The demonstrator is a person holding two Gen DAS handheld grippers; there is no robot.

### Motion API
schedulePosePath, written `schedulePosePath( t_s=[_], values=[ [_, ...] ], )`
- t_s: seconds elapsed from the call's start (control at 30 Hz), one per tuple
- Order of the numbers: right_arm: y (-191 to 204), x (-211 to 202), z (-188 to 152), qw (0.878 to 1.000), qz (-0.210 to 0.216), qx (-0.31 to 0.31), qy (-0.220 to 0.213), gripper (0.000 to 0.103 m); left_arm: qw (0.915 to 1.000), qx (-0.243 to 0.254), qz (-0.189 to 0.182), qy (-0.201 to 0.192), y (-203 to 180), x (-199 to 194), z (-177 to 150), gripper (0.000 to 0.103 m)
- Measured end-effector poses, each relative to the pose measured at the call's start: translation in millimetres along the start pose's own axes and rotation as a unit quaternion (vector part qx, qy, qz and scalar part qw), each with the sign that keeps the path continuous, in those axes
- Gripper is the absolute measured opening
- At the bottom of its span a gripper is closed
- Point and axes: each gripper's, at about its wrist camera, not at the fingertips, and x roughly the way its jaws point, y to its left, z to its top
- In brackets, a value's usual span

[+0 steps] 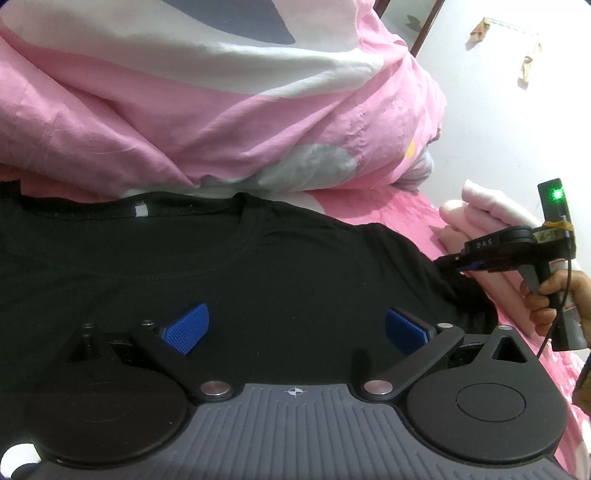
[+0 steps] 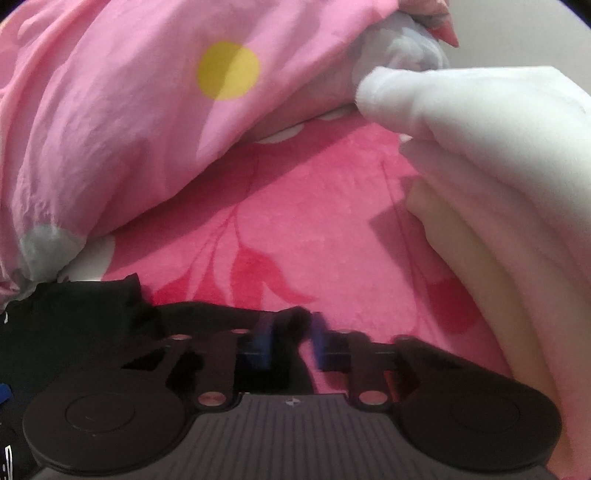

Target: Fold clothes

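Black T-shirt point(image 1: 221, 266) flat; right gripper point(image 2: 291, 332) pinches its sleeve; left gripper point(image 1: 295, 326) spread

"DAS" on the right hand-held gripper point(image 1: 460, 264)

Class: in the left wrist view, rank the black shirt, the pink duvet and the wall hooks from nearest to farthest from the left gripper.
1. Black shirt: directly under the left gripper.
2. Pink duvet: heaped behind the shirt.
3. Wall hooks: top right, on the wall.
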Motion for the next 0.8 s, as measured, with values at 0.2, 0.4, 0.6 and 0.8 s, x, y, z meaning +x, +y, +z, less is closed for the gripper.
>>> schedulePosePath(
  t_s=[0.2,0.4,0.6,0.8],
  values=[
    [6.0,-8.1,8.4,0.998,-0.021,-0.043,-0.044,0.003,1.0,-0.003,-0.002,-0.001,0.7,-0.3,-0.5,0.103],
    [2.8,-1.7,22.2,0.994,-0.059,-0.063,-0.07,0.003,1.0,-0.002,-0.001,-0.001,0.5,-0.2,-0.5,0.103],
    [-6.4,19.7,22.5,0.994,-0.076,-0.049,-0.067,0.003,1.0,-0.002,-0.001,-0.001,0.6,0.1,-0.5,0.103],
    [-24.5,15.9,14.3,0.991,-0.097,0.007,-0.089,0.002,1.0,-0.002,-0.001,-0.001,0.4,0.1,-0.4,0.103]
  ],
)
